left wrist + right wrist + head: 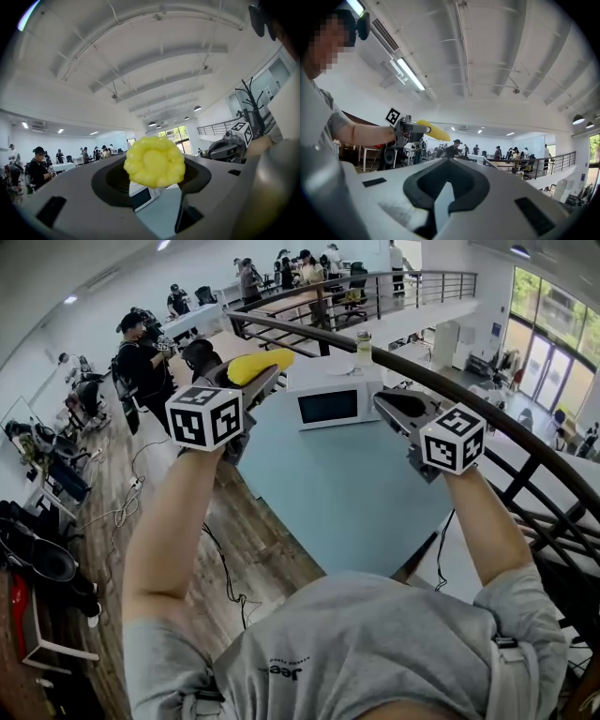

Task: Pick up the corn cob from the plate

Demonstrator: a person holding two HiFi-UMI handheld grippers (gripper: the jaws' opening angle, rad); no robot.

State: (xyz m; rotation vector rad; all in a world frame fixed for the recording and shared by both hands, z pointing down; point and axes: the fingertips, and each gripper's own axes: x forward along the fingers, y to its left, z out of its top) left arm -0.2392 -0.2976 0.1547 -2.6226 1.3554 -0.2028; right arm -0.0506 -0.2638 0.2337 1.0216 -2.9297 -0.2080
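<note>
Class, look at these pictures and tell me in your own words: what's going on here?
A person holds a two-jaw gripper in each hand, both raised level above a light blue table with a microwave at its far end. The left gripper is clamped on a yellow corn cob, which sticks out past its jaws. The right gripper holds nothing, and its jaws are together. No plate is in view, so the cob is already lifted.

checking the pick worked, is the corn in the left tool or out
In: the corn sits clamped between the jaws of the left tool, raised off the table.
</note>
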